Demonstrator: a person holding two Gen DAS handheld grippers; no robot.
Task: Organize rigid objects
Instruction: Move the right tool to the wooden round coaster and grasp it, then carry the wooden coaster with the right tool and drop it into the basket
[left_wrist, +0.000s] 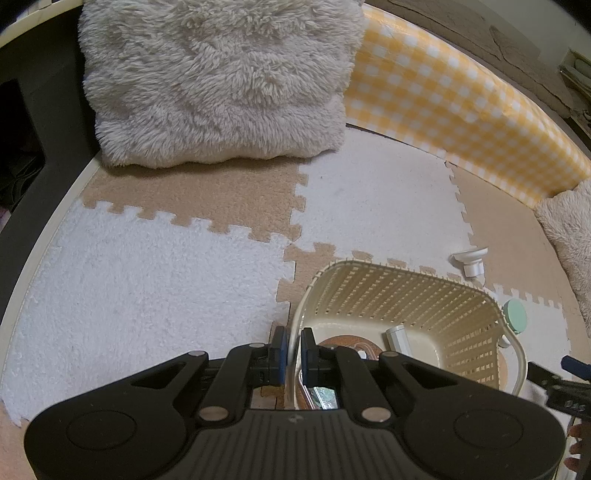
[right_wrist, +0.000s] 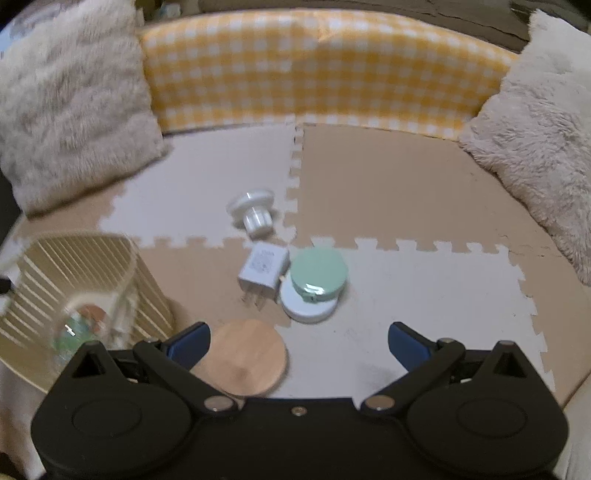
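Your left gripper is clamped on the near rim of the basket: one blue pad sits outside the wall, the other inside, with the rim pinched between them. Inside the basket you can see a round brown piece on the floor, a white cylinder leaning toward the far wall, and something shiny close under your pads; what that shiny thing is cannot be told.

Your right gripper is spread wide and holds nothing. It hovers above the mat, with the wooden disc lying flat just inside its left finger, partly under it. Whether that finger touches the disc is not clear.

Past the disc, near the middle of the mat where four tiles meet, the charger lies on its side with its prongs pointing toward you. Just beside it, the green case rests tilted on top of a white puck. Farther back lies a white knob-shaped piece, tipped over.

The basket stands at the mat's left side in your right view, blurred. Fluffy cushions sit at both far corners, and a yellow checked bolster runs along the far edge between them.
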